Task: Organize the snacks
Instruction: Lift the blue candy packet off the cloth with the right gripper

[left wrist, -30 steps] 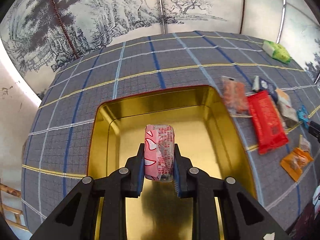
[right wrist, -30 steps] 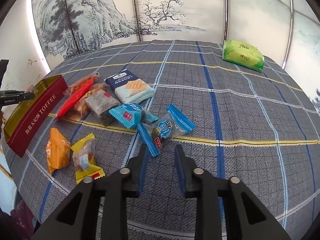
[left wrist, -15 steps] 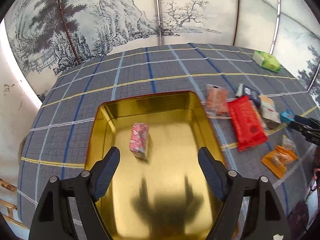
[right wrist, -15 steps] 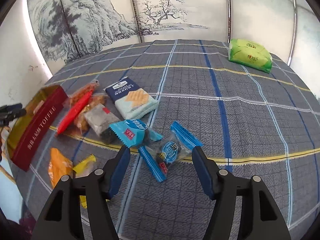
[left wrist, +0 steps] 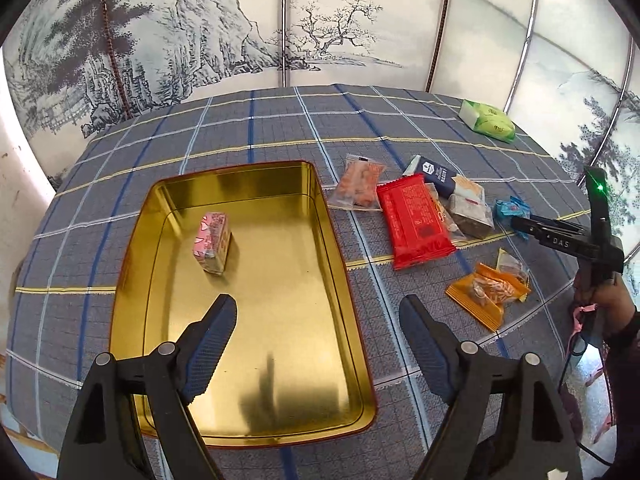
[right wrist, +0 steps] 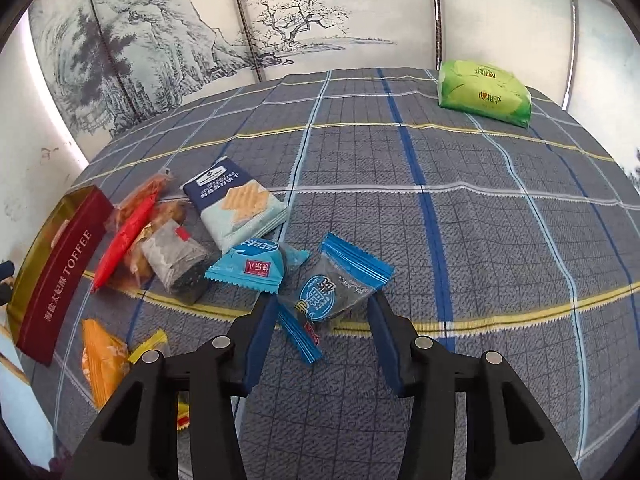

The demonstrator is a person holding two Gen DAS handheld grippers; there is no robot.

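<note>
Checked cloth covers the table. Nearest, the right gripper point(right wrist: 322, 320) has just been closing, its jaws straddling a blue candy point(right wrist: 334, 288), not yet pinching; next it must clamp and lift. Beyond, the left gripper point(left wrist: 318, 340), gaping and empty, has let go the pink packet point(left wrist: 212, 242), now lying in the gold tin point(left wrist: 340, 248).

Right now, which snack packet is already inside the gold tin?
Only the pink packet: it lies alone on the floor of the gold tin. Every other packet, like the red one, is on the cloth.
</note>
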